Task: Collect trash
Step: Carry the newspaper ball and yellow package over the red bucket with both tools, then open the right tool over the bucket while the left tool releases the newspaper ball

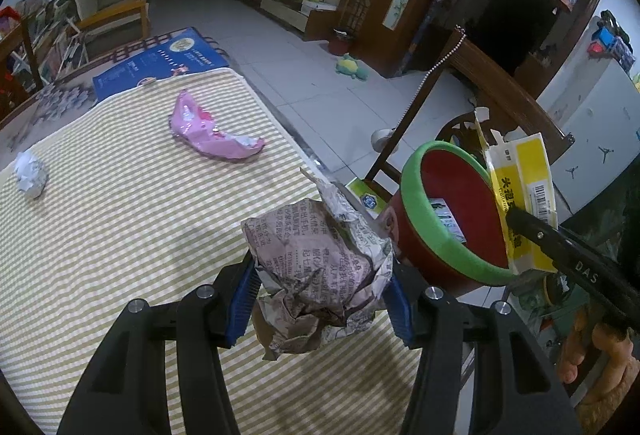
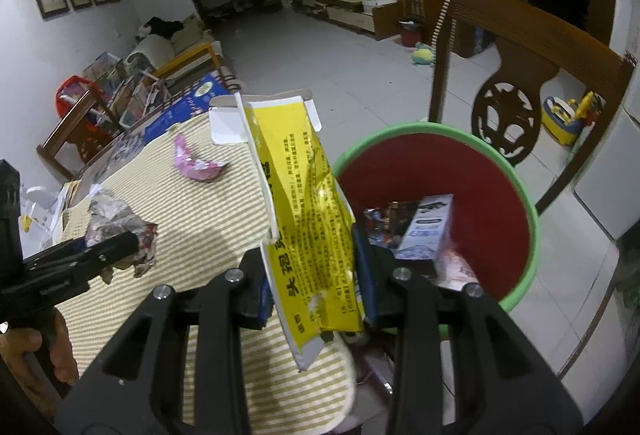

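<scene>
The left tongs (image 1: 320, 299) are clamped on a crumpled newspaper ball (image 1: 320, 271), the blue pads (image 1: 242, 307) pressing it from both sides. The ball hangs just above the striped worktop (image 1: 120, 235), near its right edge. To the right of these tongs and just beside them stands the bin (image 1: 448, 235), red with a green rim, apart from the ball but close to it.

The right tongs (image 2: 316, 287) grip a flattened yellow box (image 2: 308, 219) between their pads. The box stands up from the tongs, tilted, its torn white flaps at the top. Its lower end sticks out below the pads over the worktop's edge (image 2: 328, 371). The bin (image 2: 516, 235) sits just right of the box and ahead of these tongs; the box is beside the rim, not over the opening as far as I can see. Inside the bin lie a small blue-and-white carton (image 2: 428, 231) and some darker wrappers (image 2: 384, 223).

Farther ahead of both tongs, well apart from them, a pink wrapper (image 1: 208, 131) lies on the worktop. To the far left of the left tongs lies a small white paper wad (image 1: 30, 175). Beyond the bin stands a wooden chair (image 2: 520, 47).
</scene>
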`<state>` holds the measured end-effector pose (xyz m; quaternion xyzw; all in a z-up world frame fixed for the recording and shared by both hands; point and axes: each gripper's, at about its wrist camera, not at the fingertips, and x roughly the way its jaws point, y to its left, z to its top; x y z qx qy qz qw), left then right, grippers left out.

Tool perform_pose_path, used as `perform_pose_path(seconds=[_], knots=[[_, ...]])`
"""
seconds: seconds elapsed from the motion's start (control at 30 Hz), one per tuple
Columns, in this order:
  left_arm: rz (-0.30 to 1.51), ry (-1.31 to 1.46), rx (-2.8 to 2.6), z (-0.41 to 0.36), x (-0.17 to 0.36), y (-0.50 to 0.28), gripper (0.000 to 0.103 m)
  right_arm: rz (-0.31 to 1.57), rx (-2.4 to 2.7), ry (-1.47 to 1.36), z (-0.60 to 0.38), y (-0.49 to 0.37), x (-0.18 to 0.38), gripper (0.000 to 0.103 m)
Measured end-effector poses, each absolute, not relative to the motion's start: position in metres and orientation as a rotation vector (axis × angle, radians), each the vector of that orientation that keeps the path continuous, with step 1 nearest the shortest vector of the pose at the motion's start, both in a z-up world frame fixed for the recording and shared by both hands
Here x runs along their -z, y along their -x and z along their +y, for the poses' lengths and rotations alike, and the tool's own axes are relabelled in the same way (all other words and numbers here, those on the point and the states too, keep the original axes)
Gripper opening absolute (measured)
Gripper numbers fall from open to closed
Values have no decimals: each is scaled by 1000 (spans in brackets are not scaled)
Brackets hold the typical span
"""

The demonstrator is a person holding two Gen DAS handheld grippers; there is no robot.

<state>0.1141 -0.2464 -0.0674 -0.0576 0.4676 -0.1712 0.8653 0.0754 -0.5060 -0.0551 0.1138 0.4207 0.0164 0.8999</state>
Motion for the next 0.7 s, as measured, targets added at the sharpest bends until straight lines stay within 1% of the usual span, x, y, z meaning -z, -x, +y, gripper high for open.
perform_pose_path(seconds=[0.43, 0.53, 0.57, 0.6, 0.63, 0.7], knots=[[1001, 84, 370, -291, 68, -122, 53, 919, 64, -275, -570, -92, 77, 33], [1006, 75, 378, -302, 69, -126, 53, 921, 79, -278, -582, -99, 79, 36], [1009, 74, 382, -305, 69, -127, 53, 927, 84, -281, -586, -102, 79, 41], [1013, 72, 391, -310, 70, -128, 53, 921, 101, -280, -590, -102, 79, 61], [1014, 69, 400, -316, 70, -129, 53, 895, 119, -283, -596, -99, 76, 70], [1011, 63, 424, -327, 67, -131, 53, 860, 133, -292, -604, -92, 70, 71]])
